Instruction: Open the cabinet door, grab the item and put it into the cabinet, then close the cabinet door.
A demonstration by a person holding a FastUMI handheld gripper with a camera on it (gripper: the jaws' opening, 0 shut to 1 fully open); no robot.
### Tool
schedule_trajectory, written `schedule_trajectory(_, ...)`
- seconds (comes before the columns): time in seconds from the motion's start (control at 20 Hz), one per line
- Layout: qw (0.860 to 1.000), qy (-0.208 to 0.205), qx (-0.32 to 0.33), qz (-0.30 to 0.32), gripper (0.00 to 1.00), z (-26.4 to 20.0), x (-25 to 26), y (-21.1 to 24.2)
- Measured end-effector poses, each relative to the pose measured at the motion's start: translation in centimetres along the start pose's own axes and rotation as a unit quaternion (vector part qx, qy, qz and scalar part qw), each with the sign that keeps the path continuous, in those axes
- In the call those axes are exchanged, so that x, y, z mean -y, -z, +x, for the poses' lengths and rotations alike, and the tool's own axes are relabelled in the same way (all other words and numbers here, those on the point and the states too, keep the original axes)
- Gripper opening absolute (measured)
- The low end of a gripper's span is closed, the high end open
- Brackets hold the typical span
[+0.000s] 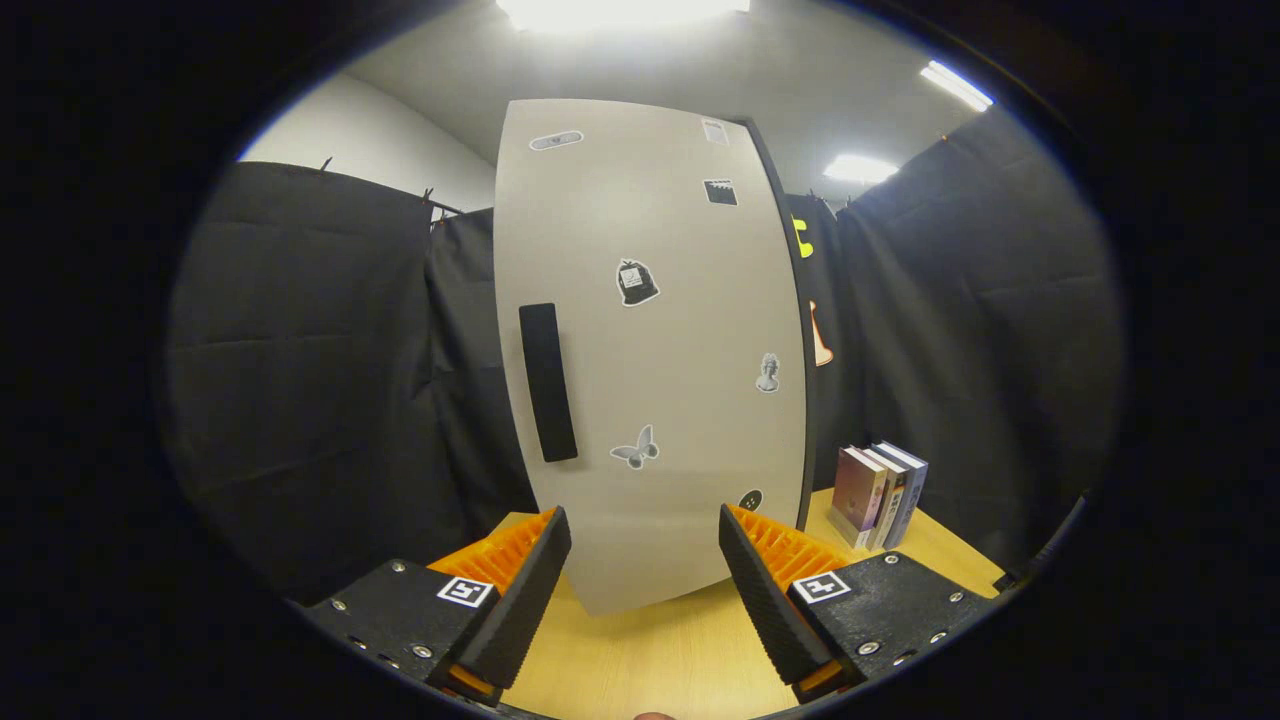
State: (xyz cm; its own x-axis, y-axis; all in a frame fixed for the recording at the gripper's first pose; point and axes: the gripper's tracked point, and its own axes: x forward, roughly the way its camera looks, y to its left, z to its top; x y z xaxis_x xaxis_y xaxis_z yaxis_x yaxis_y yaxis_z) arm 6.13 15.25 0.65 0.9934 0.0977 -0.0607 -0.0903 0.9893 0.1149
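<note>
Upright cabinet door [650, 350], vertical handle [547, 382]

the cabinet [650, 350] stands upright on the wooden table, its pale door [690, 440] shut, stickers scattered over it, a dark vertical handle [548, 382] near its left edge.

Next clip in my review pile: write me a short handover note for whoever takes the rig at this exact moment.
Claw: open, holding nothing, facing the cabinet door just ahead of the fingers.
Cabinet: stands on the wooden table; door appears shut; black handle on its left side, untouched.
Books: upright on the table to the right of the cabinet, likely the item to store.
Done: nothing yet.
Left: pull the door open, grab the item, place it inside, close the door.
</note>
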Motion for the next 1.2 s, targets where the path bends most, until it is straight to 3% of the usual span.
schedule_trajectory(1.2,1.000,0.007,0.012,-0.003,0.93,0.4,-0.4,-0.9)
